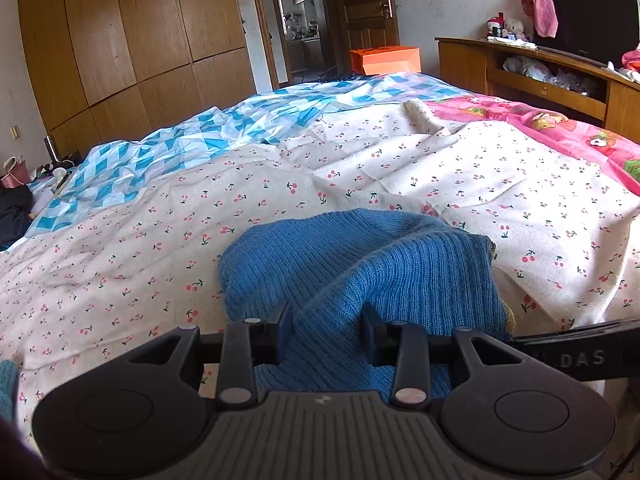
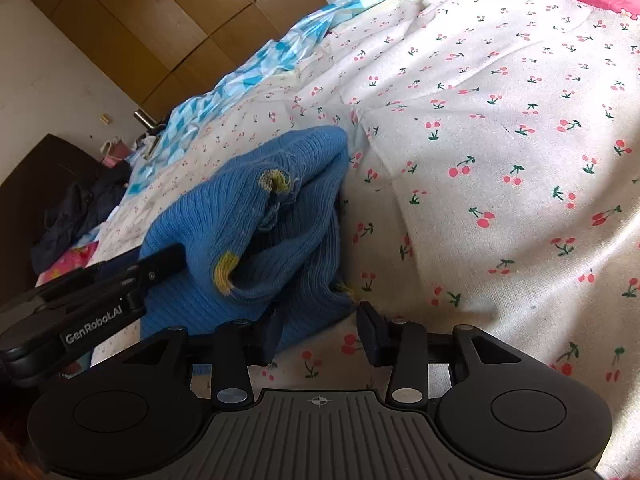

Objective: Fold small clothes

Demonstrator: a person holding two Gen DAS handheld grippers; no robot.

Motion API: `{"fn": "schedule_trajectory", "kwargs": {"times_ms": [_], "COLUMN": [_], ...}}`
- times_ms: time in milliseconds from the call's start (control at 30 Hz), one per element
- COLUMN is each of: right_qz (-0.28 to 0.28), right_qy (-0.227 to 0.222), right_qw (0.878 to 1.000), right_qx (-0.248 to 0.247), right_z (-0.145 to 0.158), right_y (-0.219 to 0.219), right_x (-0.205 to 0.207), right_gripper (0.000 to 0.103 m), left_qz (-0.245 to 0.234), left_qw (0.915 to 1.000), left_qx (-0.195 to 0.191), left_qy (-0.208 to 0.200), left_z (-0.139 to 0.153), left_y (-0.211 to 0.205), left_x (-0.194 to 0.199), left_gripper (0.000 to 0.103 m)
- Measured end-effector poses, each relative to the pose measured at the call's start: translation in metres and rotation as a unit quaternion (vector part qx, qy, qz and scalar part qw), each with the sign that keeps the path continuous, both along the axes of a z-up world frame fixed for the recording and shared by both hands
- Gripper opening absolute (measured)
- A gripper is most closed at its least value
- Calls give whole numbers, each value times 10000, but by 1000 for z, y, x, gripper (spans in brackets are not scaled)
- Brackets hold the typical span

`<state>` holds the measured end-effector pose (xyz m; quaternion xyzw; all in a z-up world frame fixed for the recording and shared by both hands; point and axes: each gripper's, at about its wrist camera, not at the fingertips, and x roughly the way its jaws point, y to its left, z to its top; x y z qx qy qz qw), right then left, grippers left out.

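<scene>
With the garment bunched on the bed, status follows.
Garment: blue knit sweater (image 1: 360,264) on cherry-print bedsheet (image 1: 480,176).
Left gripper (image 1: 326,330): fingers pinching sweater fabric, anchoring the fold.
Right gripper (image 2: 320,334): fingers spread at sweater edge, nothing gripped.

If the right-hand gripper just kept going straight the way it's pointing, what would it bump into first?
Most likely the cherry-print sheet on the bed. The right gripper points down at bare sheet, its jaws apart. The blue knit garment brushes only its left finger, so it might graze that edge; depth is hard to judge.
</scene>
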<state>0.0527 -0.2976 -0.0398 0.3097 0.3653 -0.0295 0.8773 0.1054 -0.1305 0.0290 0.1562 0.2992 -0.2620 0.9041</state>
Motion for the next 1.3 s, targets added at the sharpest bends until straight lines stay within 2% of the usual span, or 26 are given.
{"fn": "schedule_trajectory", "kwargs": {"times_ms": [33, 67, 100, 200, 267, 333, 400, 467, 533, 633, 700, 833, 900, 967, 1033, 1267, 1300], "right_qz": [35, 80, 131, 205, 191, 146, 16, -58, -53, -193, -166, -153, -139, -97, -123, -141, -98], "right_qy": [12, 59, 130, -140, -265, 96, 488, 387, 246, 15, -170, -216, -146, -73, -41, -112, -130], "right_qw": [10000, 9999, 9998, 9980, 9975, 9991, 9982, 9977, 9983, 9997, 9992, 9961, 9960, 9957, 9970, 9991, 9995], "right_qx": [-68, -62, 67, 579, 621, 381, 341, 560, 517, 149, 328, 841, 869, 917, 765, 381, 270], "right_z": [1, 1, 1, 15, 23, 11, -8, -8, 4, 24, 32, 25, 19, 13, 11, 13, 15], "right_y": [2, 3, 2, -5, -8, -9, -14, -19, -20, -22, -26, -35, -35, -34, -32, -31, -29], "right_x": [7, 12, 17, 1, -15, -16, -15, -22, -31, -46, -49, -27, -10, 10, 24, 57, 59], "right_gripper": [40, 36, 15, 12, 12, 11, 11, 12, 17, 18, 20, 36, 38, 39, 39, 41, 36], "left_qz": [-15, -28, -43, -174, -475, -805, -1065, -1152, -1173, -1172, -1177, -1132, -1088, -1025, -941, -662, -626], "left_qw": [10000, 10000, 10000, 9997, 9986, 9966, 9931, 9920, 9920, 9925, 9926, 9933, 9938, 9945, 9953, 9974, 9976], "left_qx": [-28, -48, -63, -159, -230, -27, 349, 446, 301, 85, -29, -46, -46, 5, 62, -110, -140], "left_qy": [-7, -8, 8, 16, 28, 181, 333, 259, 363, 342, 308, 221, 213, 211, 214, 260, 256], "left_z": [1, 2, 3, 5, 2, -13, -32, -38, -32, -20, -13, -7, -7, -10, -13, -15, -15], "left_y": [2, 3, 4, 8, 6, -2, -12, -13, -7, 1, 6, 11, 14, 15, 16, 22, 23], "left_x": [-1, -2, -2, -8, -18, -29, -40, -50, -52, -53, -55, -59, -59, -58, -54, -36, -34], "left_gripper": [42, 42, 42, 42, 42, 42, 42, 42, 42, 42, 42, 42, 42, 43, 43, 43, 43]}}
